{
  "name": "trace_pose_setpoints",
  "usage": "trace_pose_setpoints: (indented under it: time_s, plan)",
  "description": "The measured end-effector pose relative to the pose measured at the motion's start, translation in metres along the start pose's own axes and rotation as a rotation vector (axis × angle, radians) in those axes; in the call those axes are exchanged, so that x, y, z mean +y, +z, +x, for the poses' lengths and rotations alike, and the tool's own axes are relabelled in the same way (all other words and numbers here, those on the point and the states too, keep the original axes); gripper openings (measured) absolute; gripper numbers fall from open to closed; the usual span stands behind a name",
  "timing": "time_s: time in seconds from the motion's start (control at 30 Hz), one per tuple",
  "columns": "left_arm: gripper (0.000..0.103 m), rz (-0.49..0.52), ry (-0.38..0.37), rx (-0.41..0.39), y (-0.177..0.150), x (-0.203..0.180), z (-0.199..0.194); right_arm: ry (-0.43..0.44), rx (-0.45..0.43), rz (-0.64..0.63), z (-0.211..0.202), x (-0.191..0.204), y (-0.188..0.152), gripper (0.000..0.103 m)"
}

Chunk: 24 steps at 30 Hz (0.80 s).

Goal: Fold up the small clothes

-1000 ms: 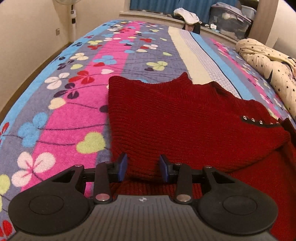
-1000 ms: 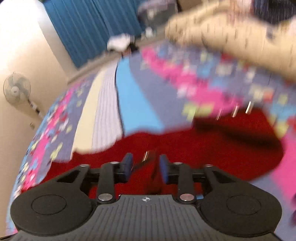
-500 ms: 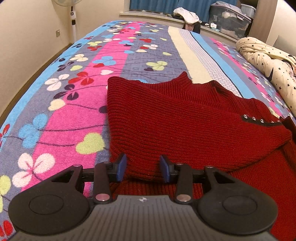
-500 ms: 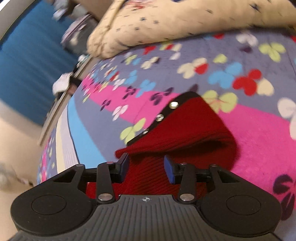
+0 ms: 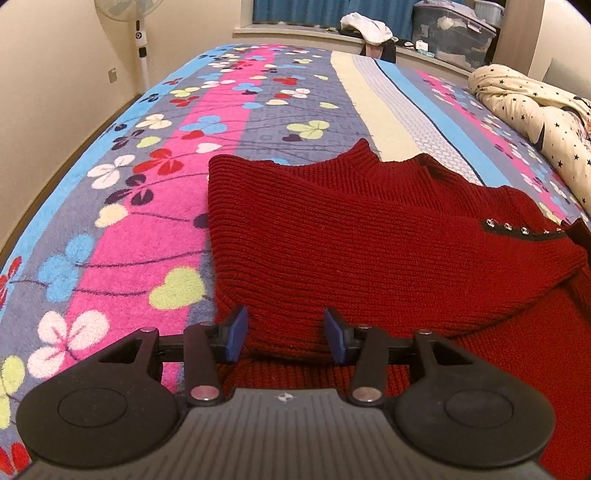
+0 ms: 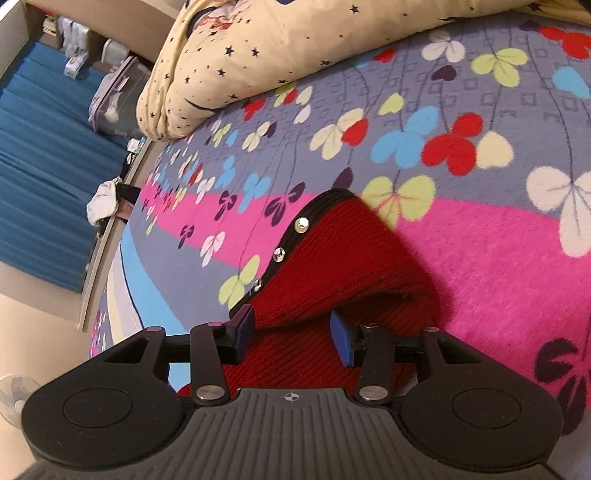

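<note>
A dark red knitted sweater [image 5: 369, 243] lies on the flowered bedspread [image 5: 155, 206], its left sleeve folded across the body, with a black studded cuff [image 5: 524, 232] at the right. My left gripper [image 5: 284, 334] is open, its blue pads either side of the folded edge near the sweater's lower left. In the right wrist view the studded cuff [image 6: 295, 236] and a red sleeve [image 6: 343, 266] lie folded over on the bedspread [image 6: 498, 266]. My right gripper [image 6: 293, 332] is open, its jaws around the sleeve's folded edge.
A cream star-print duvet [image 5: 532, 107] lies bunched at the bed's right side, also in the right wrist view [image 6: 295, 48]. A standing fan [image 5: 138, 37] is by the left wall. A windowsill holds a storage box [image 5: 454, 33] and white cloth [image 5: 369, 29]. Blue curtains [image 6: 40, 155] hang behind.
My right gripper swung right and down over the studded cuff and its jaws opened wider around the sleeve fold. My left gripper opened slightly and barely moved.
</note>
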<state>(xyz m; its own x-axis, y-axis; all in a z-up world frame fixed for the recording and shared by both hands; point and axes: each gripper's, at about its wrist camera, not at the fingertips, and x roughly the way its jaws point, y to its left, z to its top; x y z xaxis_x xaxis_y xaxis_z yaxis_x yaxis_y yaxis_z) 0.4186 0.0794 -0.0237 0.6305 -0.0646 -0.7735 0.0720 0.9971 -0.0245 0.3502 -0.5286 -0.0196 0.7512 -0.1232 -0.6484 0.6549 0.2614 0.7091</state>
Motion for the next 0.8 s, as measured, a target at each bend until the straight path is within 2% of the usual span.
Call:
trace_pose_setpoints:
  time_s: [0.13, 0.2, 0.23, 0.27, 0.33, 0.67, 0.73, 0.8]
  plan:
    - [0.051, 0.005, -0.003, 0.001, 0.000, -0.001, -0.001, -0.021, -0.006, 0.024, 0.003, -0.006, 0.003, 0.047]
    - [0.051, 0.003, -0.007, 0.002, 0.001, 0.000, -0.001, -0.028, -0.019, 0.033, 0.002, -0.008, 0.003, 0.038]
    - [0.051, 0.001, -0.008, 0.003, 0.001, 0.001, -0.001, -0.031, -0.027, 0.033, 0.002, -0.009, 0.003, 0.027]
    - [0.051, 0.000, -0.009, 0.004, 0.001, 0.001, -0.001, -0.030, -0.036, 0.032, 0.001, -0.010, 0.003, 0.020]
    - [0.051, 0.000, -0.009, 0.004, 0.001, 0.001, -0.001, -0.024, -0.062, 0.026, -0.002, -0.009, 0.003, 0.012]
    - [0.051, 0.000, -0.008, 0.004, 0.002, 0.001, -0.001, 0.054, -0.112, 0.003, -0.011, 0.000, 0.000, 0.010]
    - [0.051, 0.000, -0.009, 0.005, 0.001, 0.001, -0.001, 0.088, -0.109, -0.002, -0.013, 0.004, -0.003, 0.009]
    - [0.051, -0.003, -0.009, 0.005, 0.002, 0.001, -0.001, 0.163, -0.105, -0.012, -0.019, 0.012, -0.012, 0.009]
